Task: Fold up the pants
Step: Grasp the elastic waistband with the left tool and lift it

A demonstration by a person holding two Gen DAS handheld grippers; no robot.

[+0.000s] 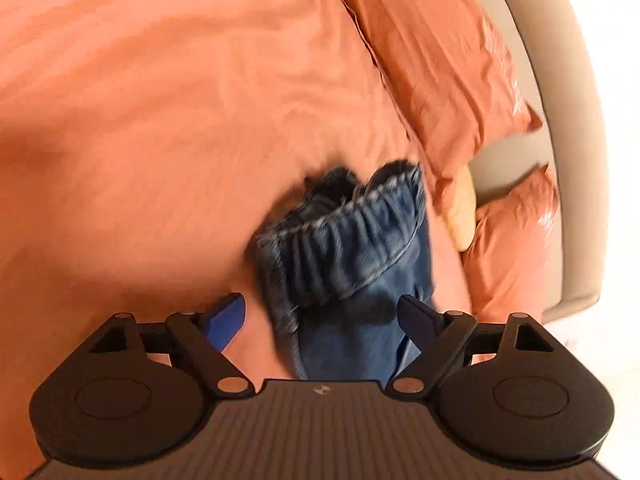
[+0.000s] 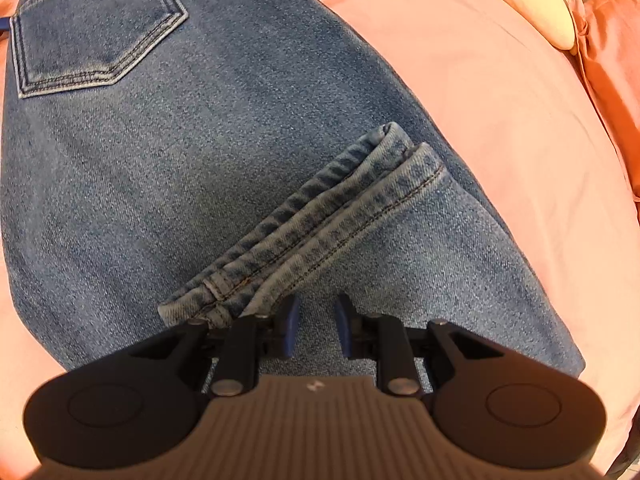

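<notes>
Blue jeans (image 1: 344,248) lie on an orange bed sheet (image 1: 140,120). In the left wrist view their gathered elastic waistband (image 1: 360,216) is bunched up and blurred. My left gripper (image 1: 323,318) stands wide open astride the denim, with its left pad clear of the cloth. In the right wrist view the jeans (image 2: 200,160) lie flat with the back pocket (image 2: 92,28) up and the two leg hems (image 2: 320,216) folded onto the seat. My right gripper (image 2: 318,320) points down just behind the hems, its blue pads a narrow gap apart with nothing pinched.
Two orange pillows (image 1: 440,60) (image 1: 516,240) lie at the right against a beige padded headboard (image 1: 576,160). A cream cushion (image 1: 462,208) (image 2: 532,0) peeks out between them. Bare sheet stretches to the left of the jeans.
</notes>
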